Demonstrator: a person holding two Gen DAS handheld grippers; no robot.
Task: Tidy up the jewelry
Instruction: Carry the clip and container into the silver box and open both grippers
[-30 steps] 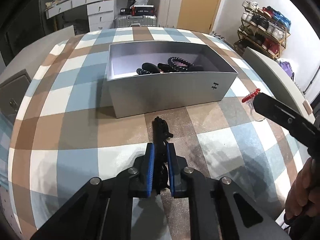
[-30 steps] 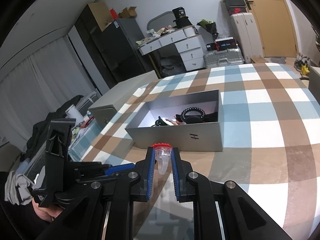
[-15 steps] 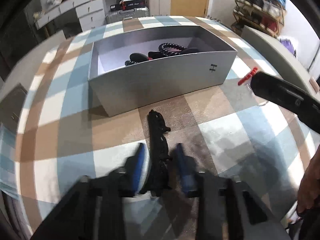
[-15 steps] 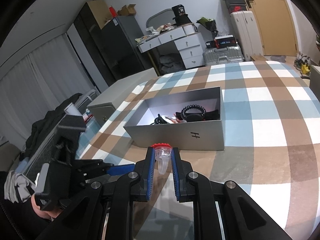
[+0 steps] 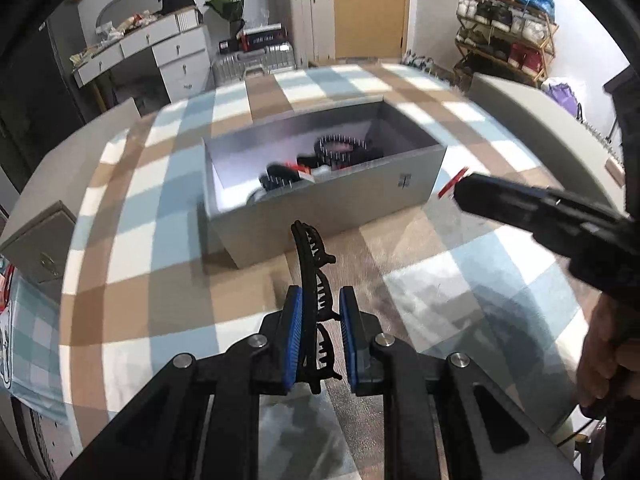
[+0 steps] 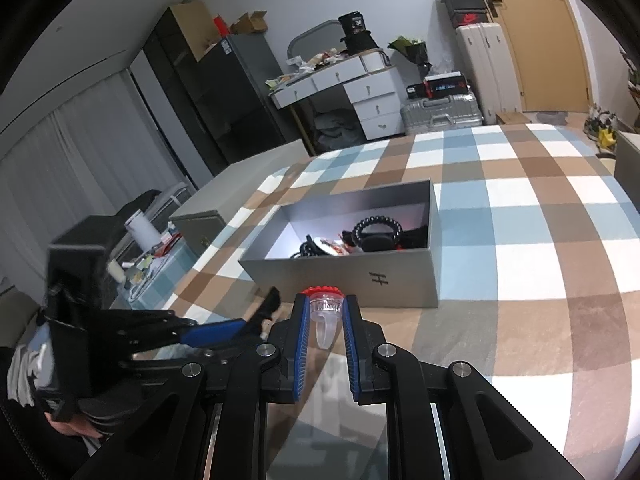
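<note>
Judging from the grey box (image 5: 332,208) on the checked cloth (image 5: 460,288), the tidying looks partly done: a black bead bracelet (image 6: 378,226) and other dark pieces already lie inside it, at the end nearer the lettered corner, while two items are in the grippers and not yet put away. Nothing else loose shows on the cloth in either view, so these two may be the last, though the edges of both views are hidden. The left gripper (image 5: 319,326) is clamped narrowly on a long black hair clip (image 5: 314,276), which looks lifted off the cloth just in front of the box. The clip's long axis runs along the fingers, its free tip pointing toward the near wall of the box and its teeth turned to the right in the left wrist view. The right gripper (image 6: 325,322) holds a small clear ring with a red top (image 6: 325,304), red end toward the box, clear band hanging back between the blue pads. It sits beside the box's near right corner.
</note>
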